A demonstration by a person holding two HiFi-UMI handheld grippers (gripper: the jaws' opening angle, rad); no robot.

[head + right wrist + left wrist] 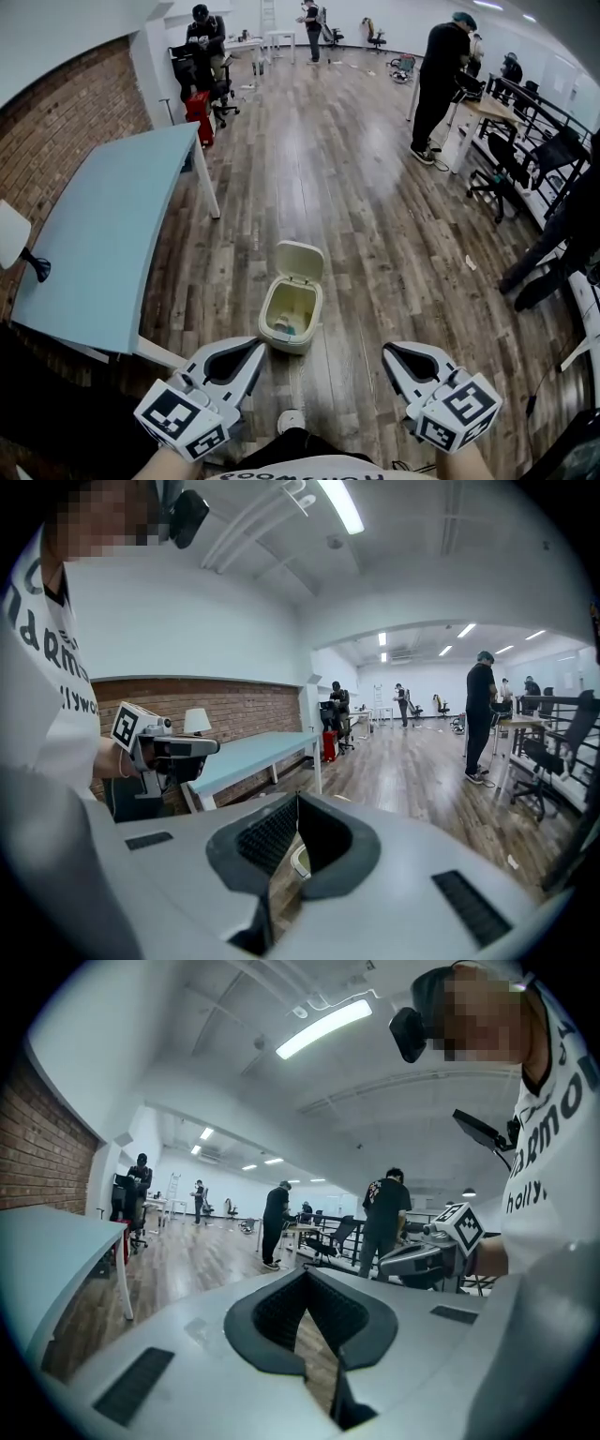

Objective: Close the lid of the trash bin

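Claws of left gripper [257, 345] and right gripper [388, 351] are held shut, empty. The trash bin [291, 317], its lid [298, 261] raised, is shown whole only by the head view.

Both held low in front of the body, level with each other and well apart: the left grey two-jaw gripper [254, 346] and the right grey two-jaw gripper [389, 352]. Both point forward. Jaws on each meet at the tips, with nothing between them.

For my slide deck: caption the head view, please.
Left gripper and right gripper, both shut and empty, held short of a trash bin whose lid stands open.
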